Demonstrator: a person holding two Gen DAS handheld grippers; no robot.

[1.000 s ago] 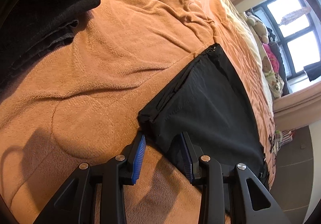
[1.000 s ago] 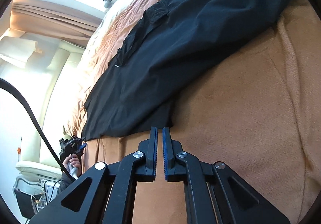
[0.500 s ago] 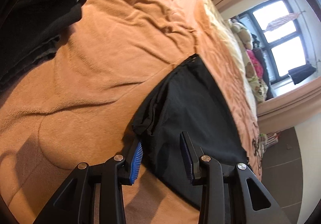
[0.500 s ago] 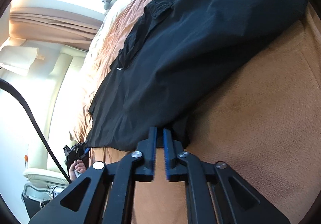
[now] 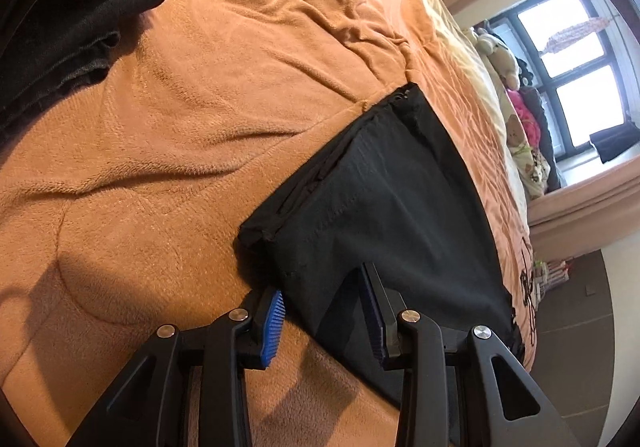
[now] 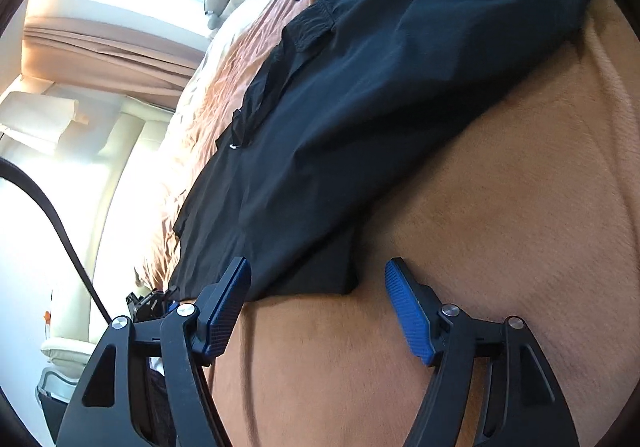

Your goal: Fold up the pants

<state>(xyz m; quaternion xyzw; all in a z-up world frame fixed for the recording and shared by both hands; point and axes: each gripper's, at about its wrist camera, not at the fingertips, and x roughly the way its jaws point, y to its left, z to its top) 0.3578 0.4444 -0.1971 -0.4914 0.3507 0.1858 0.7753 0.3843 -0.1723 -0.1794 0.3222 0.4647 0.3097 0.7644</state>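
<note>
Right wrist view: black pants (image 6: 360, 95) spread across orange blanket (image 6: 500, 207), hem corner lying between right gripper (image 6: 318, 275) jaws, just opened wide, pads clear of cloth. Left wrist view: left gripper (image 5: 324, 299) partly open astride pants (image 5: 392, 207) edge; contact unclear.

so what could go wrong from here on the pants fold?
1. The right gripper has just been opening; only a corner of the black pants lies between its blue pads, untouched. It could close on the orange blanket instead.
2. The left gripper straddles the pants' edge without visibly pinching it, so a lift may slip.
3. The dark clothing pile nearby could snag the fold.
</note>
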